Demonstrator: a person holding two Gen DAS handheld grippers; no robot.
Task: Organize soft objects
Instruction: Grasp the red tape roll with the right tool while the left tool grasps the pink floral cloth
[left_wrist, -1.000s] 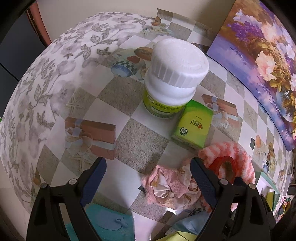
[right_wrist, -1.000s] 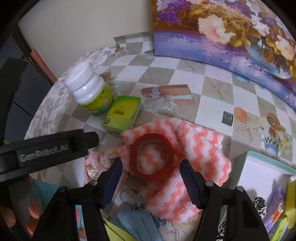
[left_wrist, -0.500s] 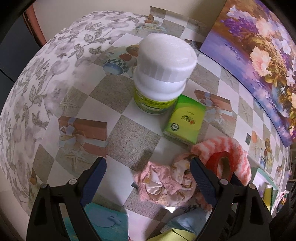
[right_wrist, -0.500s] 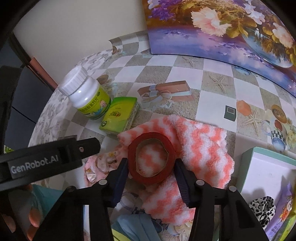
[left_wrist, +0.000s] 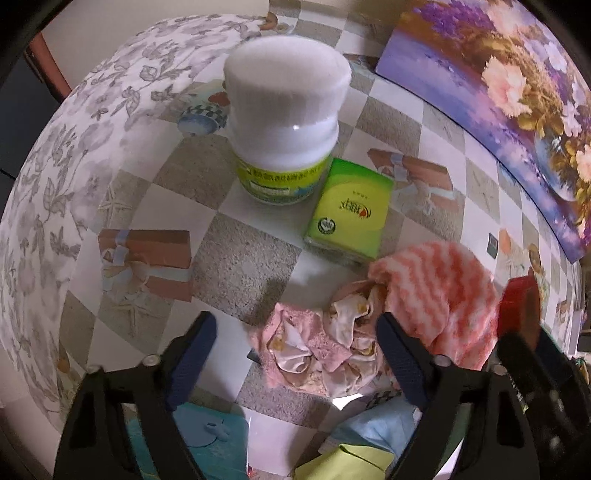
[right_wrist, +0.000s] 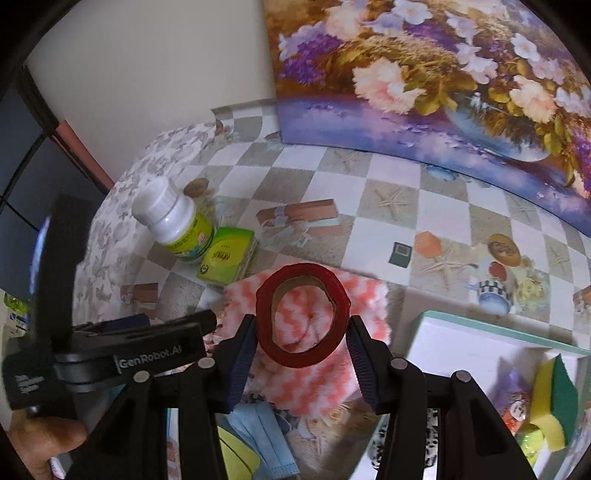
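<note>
My right gripper (right_wrist: 301, 345) is shut on a red tape roll (right_wrist: 302, 314) and holds it lifted above the pink-and-white striped fuzzy cloth (right_wrist: 365, 291). The roll also shows at the right edge of the left wrist view (left_wrist: 519, 310). My left gripper (left_wrist: 295, 354) is open and empty, hovering over a crumpled pink cloth (left_wrist: 317, 347) that lies beside the striped cloth (left_wrist: 436, 291). A blue face mask (right_wrist: 266, 439) lies below the right gripper.
A white pill bottle (left_wrist: 282, 122) and a green tissue pack (left_wrist: 349, 214) stand on the checkered tablecloth (left_wrist: 236, 266). A flower painting (right_wrist: 443, 81) leans at the back. A teal-rimmed white box (right_wrist: 480, 343) at the right holds a sponge (right_wrist: 554, 398) and small packets.
My right gripper closed on the red tape roll and lifted it off the striped cloth. The left gripper drew back slightly and stayed open.
</note>
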